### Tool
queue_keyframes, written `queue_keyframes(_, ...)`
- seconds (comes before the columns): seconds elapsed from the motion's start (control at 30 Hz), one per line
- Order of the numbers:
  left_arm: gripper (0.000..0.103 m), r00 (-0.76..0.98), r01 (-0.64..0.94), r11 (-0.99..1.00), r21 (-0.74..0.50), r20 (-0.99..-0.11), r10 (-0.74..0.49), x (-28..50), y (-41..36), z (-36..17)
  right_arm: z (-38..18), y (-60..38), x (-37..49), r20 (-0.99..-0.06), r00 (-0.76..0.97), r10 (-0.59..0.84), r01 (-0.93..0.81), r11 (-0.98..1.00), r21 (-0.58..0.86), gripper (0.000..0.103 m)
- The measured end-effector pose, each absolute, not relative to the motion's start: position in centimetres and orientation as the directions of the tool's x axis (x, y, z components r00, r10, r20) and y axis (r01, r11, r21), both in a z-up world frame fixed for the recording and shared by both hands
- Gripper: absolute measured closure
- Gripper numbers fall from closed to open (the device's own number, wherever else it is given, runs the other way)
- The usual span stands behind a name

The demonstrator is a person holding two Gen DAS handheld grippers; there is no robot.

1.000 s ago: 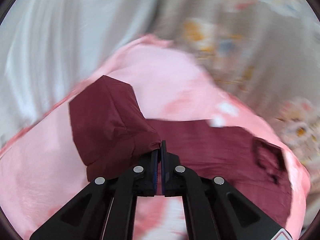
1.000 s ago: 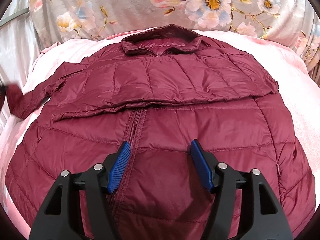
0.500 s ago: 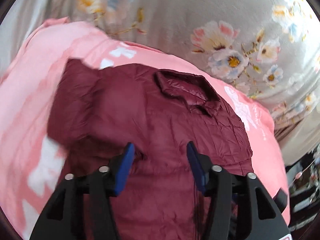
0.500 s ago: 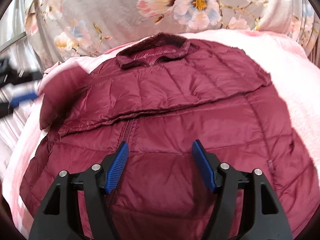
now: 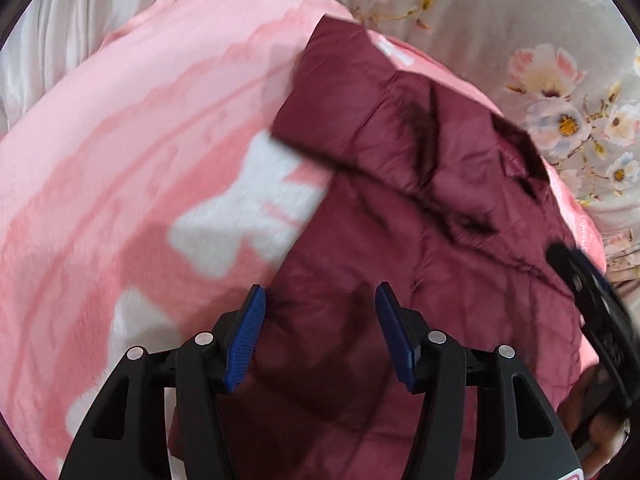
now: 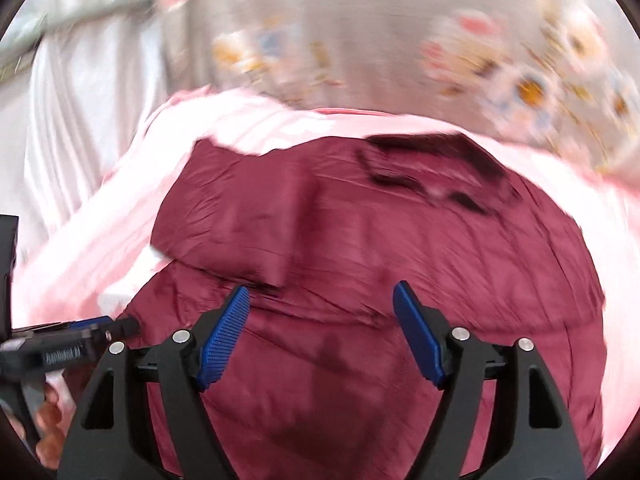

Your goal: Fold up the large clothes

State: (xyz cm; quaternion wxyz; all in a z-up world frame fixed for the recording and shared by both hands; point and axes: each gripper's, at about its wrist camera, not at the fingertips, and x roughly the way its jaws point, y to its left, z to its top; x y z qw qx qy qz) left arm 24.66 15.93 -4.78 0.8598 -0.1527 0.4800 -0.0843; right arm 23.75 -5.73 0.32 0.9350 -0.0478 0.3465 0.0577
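A maroon puffer jacket [image 5: 420, 240] [image 6: 380, 280] lies flat on a pink blanket, collar [image 6: 432, 176] toward the floral wall cloth. Its left sleeve [image 5: 340, 112] [image 6: 240, 232] lies folded in over the chest. My left gripper [image 5: 320, 312] hovers open over the jacket's lower left edge, nothing between its blue pads. My right gripper [image 6: 322, 312] hangs over the jacket's middle, its jaws opening and empty. The right gripper's body shows at the right rim of the left wrist view, and the left gripper at the left rim of the right wrist view. Both views are motion-blurred.
The pink blanket [image 5: 140, 160] with white patches covers the bed around the jacket. A grey floral cloth [image 5: 560, 80] hangs behind, and a pale curtain [image 6: 80, 120] at the left. A hand [image 6: 48, 420] holds the left gripper.
My left gripper let go of the sleeve, which now lies folded onto the jacket, and swung down to the jacket's left edge. My right gripper widened and shifted, its view tilting.
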Motion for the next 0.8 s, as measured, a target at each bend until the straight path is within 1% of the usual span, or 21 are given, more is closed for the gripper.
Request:
queue_keyframes(0.03,0.048,0.529,0.005,0.941,-0.338,-0.798,-0.289,24.6,15.9,-4.8,-0.2,-4.7,24.7,-0.667,0.741,0.073,-0.156,0.986,-0.066,0.031)
queue_keyframes(0.1,0.048,0.534,0.012,0.945,-0.326,-0.797,-0.282,24.4,15.8,-4.8,-1.1,-3.9,26.1,-0.695,0.713,0.096,-0.18,0.982,-0.049,0.032)
queue_keyframes(0.13,0.048,0.534,0.013,0.946,-0.323,-0.798,-0.28,24.4,15.8,-4.8,-1.6,-3.6,27.1,-0.716,0.688,0.117,-0.185,0.983,-0.016,0.037)
queue_keyframes(0.17,0.048,0.534,0.014,0.947,-0.32,-0.799,-0.278,24.3,15.8,-4.8,-2.2,-3.6,28.1,-0.737,0.664,0.126,-0.175,0.984,0.011,0.047)
queue_keyframes(0.2,0.048,0.535,0.015,0.948,-0.318,-0.799,-0.276,24.3,15.8,-4.9,-2.7,-3.9,29.0,-0.756,0.64,0.135,-0.16,0.986,0.041,0.054)
queue_keyframes(0.23,0.048,0.536,0.016,0.949,-0.316,-0.798,-0.275,24.4,15.7,-4.9,-3.1,-4.4,29.6,-0.766,0.626,0.149,-0.142,0.987,0.075,0.079)
queue_keyframes(0.27,0.048,0.536,0.017,0.949,-0.316,-0.798,-0.275,24.5,15.7,-4.9,-3.2,-4.9,29.9,-0.767,0.622,0.156,-0.125,0.987,0.1,0.094)
queue_keyframes(0.33,0.048,0.535,0.022,0.947,-0.321,-0.796,-0.282,24.4,15.9,-4.9,-2.3,-7.5,29.6,-0.736,0.651,0.186,-0.073,0.98,0.183,0.099)
queue_keyframes(0.4,0.048,0.533,0.021,0.941,-0.337,-0.793,-0.296,24.3,16.0,-4.9,-0.6,-10.4,28.6,-0.691,0.704,0.164,-0.01,0.975,0.221,0.1)
queue_keyframes(0.47,0.048,0.529,0.02,0.935,-0.353,-0.79,-0.31,24.4,16.2,-4.9,1.0,-13.9,27.1,-0.648,0.752,0.119,0.062,0.966,0.249,0.1)
queue_keyframes(0.5,0.048,0.529,0.018,0.933,-0.359,-0.788,-0.314,24.3,16.4,-4.9,1.4,-16.5,26.1,-0.635,0.769,0.076,0.125,0.956,0.266,0.1)
queue_keyframes(0.57,0.048,0.527,0.016,0.93,-0.366,-0.788,-0.319,24.4,16.5,-4.9,0.9,-20.1,25.2,-0.65,0.76,0.003,0.221,0.939,0.263,0.096)
queue_keyframes(0.6,0.048,0.526,0.014,0.93,-0.368,-0.788,-0.32,24.4,16.5,-4.8,0.0,-22.0,24.9,-0.678,0.735,-0.036,0.272,0.93,0.246,0.096)
queue_keyframes(0.67,0.048,0.518,0.004,0.924,-0.383,-0.789,-0.329,24.6,16.7,-4.6,-1.5,-24.6,24.4,-0.719,0.69,-0.083,0.344,0.912,0.225,0.089)
queue_keyframes(0.73,0.048,0.511,-0.006,0.904,-0.427,-0.779,-0.365,25.1,17.0,-4.2,-2.4,-26.7,23.1,-0.722,0.687,-0.084,0.382,0.887,0.261,0.08)
queue_keyframes(0.77,0.048,0.509,-0.009,0.892,-0.452,-0.77,-0.385,25.4,17.1,-3.9,-2.5,-27.4,22.4,-0.71,0.7,-0.075,0.385,0.877,0.287,0.071)
queue_keyframes(0.8,0.048,0.511,-0.015,0.881,-0.472,-0.761,-0.399,25.8,17.2,-3.5,-2.3,-28.0,21.8,-0.694,0.715,-0.077,0.389,0.869,0.305,0.064)
